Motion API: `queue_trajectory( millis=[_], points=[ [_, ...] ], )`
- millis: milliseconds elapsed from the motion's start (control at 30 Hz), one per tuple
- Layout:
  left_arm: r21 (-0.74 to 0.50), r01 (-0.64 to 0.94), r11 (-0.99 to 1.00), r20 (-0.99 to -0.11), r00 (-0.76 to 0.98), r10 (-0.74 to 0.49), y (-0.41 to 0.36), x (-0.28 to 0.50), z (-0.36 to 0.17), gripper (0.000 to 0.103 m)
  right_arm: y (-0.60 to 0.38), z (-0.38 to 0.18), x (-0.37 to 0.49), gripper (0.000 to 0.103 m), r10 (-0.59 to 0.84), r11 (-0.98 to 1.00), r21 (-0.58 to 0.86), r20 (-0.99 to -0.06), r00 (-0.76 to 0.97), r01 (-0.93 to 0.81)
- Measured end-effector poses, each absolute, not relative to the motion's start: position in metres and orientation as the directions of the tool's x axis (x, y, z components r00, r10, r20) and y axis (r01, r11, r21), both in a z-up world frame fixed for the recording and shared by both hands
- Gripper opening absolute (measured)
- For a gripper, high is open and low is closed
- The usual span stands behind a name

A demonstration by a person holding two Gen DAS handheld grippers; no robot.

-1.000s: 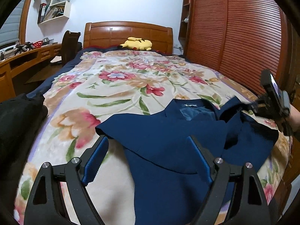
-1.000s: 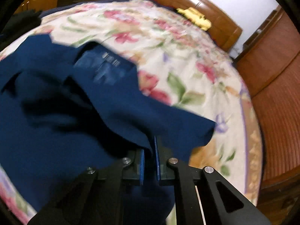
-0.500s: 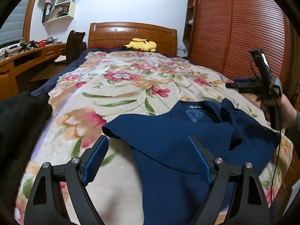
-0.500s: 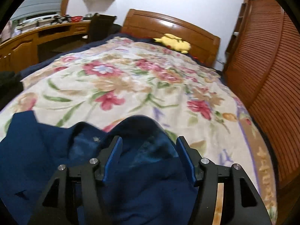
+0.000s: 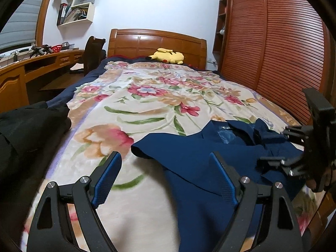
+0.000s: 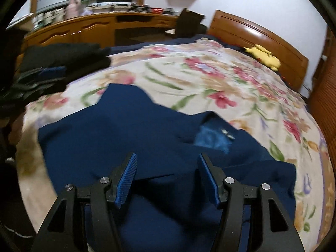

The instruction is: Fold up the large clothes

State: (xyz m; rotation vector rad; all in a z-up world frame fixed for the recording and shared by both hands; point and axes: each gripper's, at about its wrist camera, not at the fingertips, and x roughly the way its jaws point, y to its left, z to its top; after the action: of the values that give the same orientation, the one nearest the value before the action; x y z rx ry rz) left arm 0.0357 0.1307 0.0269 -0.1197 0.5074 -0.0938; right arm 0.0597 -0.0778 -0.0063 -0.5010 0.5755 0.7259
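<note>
Navy jacket (image 6: 130,126) spread on floral blanket (image 5: 147,105).
My left gripper (image 5: 166,174) gapes empty; right gripper (image 6: 167,178) at three o'clock, parted, gripping nothing.

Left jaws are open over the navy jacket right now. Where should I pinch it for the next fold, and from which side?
Probably the pointed flap of the navy jacket that juts onto the floral blanket, just ahead of the left gripper. Its edge lies free on the blanket, nothing over it. Come in low from the blanket side, one jaw sliding under that edge.
</note>
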Motion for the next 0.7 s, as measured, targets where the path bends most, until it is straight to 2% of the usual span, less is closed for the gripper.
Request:
queue_trajectory(
  millis=[167, 467, 700],
  points=[
    [-0.139, 0.063, 0.988, -0.477, 0.87, -0.122, 0.132, 0.034, 0.027, 0.085, -0.085, -0.004, 0.055, 0.062, 0.467, 0.641, -0.218, -0.65, 0.6, -0.735],
    [-0.126, 0.075, 0.989, -0.482, 0.867, -0.127, 0.128, 0.034, 0.026, 0.085, -0.074, -0.015, 0.035, 0.063, 0.376, 0.57, -0.359, -0.686, 0.623, -0.739],
    [-0.125, 0.075, 0.989, -0.482, 0.867, -0.127, 0.126, 0.035, 0.026, 0.085, -0.048, -0.008, 0.038, 0.064, 0.365, 0.584, -0.457, -0.591, 0.72, -0.671]
  ],
)
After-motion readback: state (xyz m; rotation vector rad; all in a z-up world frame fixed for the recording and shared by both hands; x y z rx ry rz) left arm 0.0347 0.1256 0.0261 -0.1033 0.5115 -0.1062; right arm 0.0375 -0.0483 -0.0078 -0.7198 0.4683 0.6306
